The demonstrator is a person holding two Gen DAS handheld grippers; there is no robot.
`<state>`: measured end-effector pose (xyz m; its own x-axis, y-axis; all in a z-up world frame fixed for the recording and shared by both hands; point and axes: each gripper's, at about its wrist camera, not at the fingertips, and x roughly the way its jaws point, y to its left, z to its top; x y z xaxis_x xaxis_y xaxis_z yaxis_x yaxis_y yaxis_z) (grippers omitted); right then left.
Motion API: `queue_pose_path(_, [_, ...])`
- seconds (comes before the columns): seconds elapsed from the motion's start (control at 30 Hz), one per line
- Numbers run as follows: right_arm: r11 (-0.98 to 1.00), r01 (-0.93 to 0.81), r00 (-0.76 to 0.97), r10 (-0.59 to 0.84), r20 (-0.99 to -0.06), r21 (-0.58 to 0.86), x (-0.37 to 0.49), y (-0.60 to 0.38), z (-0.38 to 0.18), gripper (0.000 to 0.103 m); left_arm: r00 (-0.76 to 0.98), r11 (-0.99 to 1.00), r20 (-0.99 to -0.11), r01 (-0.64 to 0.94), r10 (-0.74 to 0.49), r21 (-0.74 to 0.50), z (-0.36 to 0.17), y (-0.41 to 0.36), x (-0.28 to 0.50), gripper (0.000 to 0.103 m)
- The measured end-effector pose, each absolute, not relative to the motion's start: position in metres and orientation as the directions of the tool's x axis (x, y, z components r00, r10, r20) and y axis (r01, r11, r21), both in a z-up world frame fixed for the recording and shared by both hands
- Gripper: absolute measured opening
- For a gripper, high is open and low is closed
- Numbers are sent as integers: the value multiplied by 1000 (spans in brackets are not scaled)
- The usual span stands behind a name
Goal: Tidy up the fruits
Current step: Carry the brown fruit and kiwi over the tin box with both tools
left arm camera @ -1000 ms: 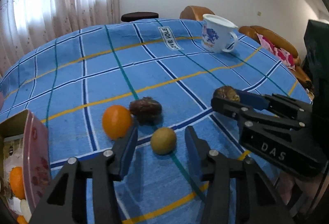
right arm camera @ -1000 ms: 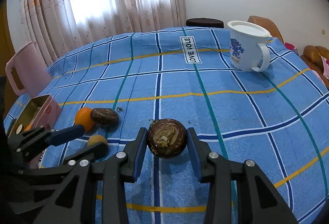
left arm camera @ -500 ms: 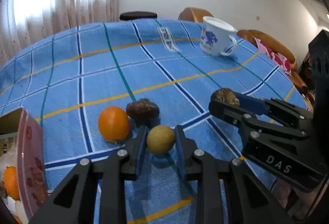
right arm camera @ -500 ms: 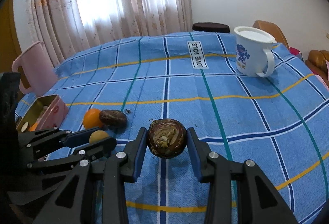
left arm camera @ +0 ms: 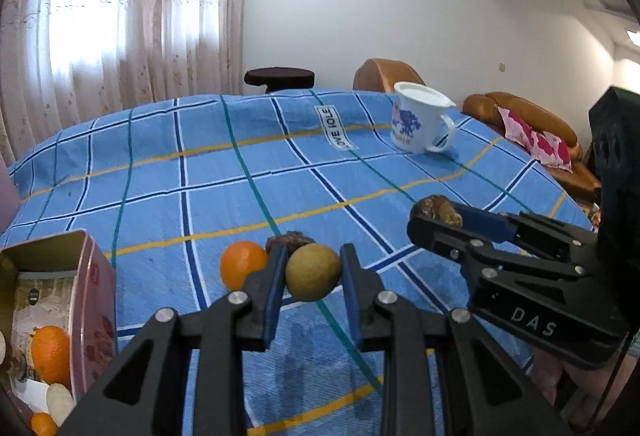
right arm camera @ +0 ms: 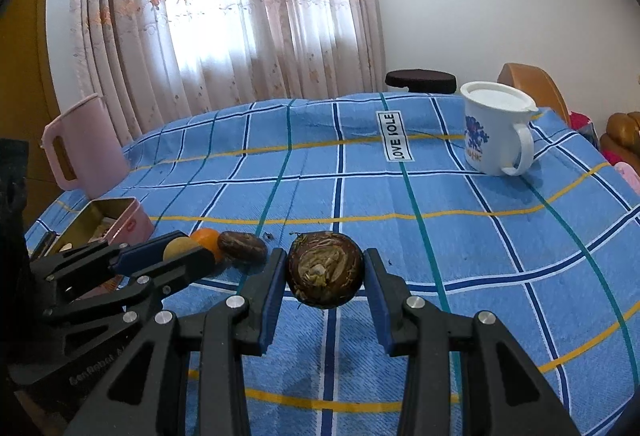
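The left tongs [left arm camera: 313, 278] were squeezed on a small round yellow-green fruit [left arm camera: 313, 272], held above the bench [left arm camera: 280, 172]. The right tongs [right arm camera: 325, 282] were squeezed on a round dark brown fruit [right arm camera: 325, 270]. Either round fruit might slip and roll away if the squeeze got loose. The bench wore a blue checked cloth [right arm camera: 440, 196]. A pink tin box [left arm camera: 90, 296] with fruit sat at the left, near a curtain [right arm camera: 240, 16].

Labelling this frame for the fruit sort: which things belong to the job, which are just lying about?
Job:
- yellow-green fruit, gripped in left gripper
- dark brown fruit, gripped in right gripper
- orange on cloth
- brown wrinkled fruit on cloth
- pink tin holding fruit

Lying about:
- white mug
- pink jug
- tablecloth
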<state>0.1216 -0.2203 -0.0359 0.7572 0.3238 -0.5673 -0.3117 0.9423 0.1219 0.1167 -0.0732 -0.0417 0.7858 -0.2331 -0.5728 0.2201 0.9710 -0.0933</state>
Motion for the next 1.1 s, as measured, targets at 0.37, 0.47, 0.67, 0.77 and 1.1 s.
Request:
queue_pose_path(0.37, [931,-347,788,356,-502,115,108,-221,-28,41,825,974,-518,204,-227,-102,-36,-67,107,28])
queue_pose_path(0.47, [929,-353,798,361,-484,111,105,-222,-27,41,835,976,-505,198,-218,-95,-35,-67,104,28])
queue_pose_path(0.67, [927,-364,808,364,-462,95,101,-219,-24,41,855,978,-476,191,-207,-83,-32,-66,98,28])
queue_pose_path(0.77, [926,-368,814,365,-452,85,99,-218,-24,41,862,979,-465,188,-202,-78,-31,-66,96,28])
queue_pose_path(1.1, [925,-376,841,366,-399,56,86,-219,-19,41,888,982,-420,181,-186,-53,-27,-67,85,28])
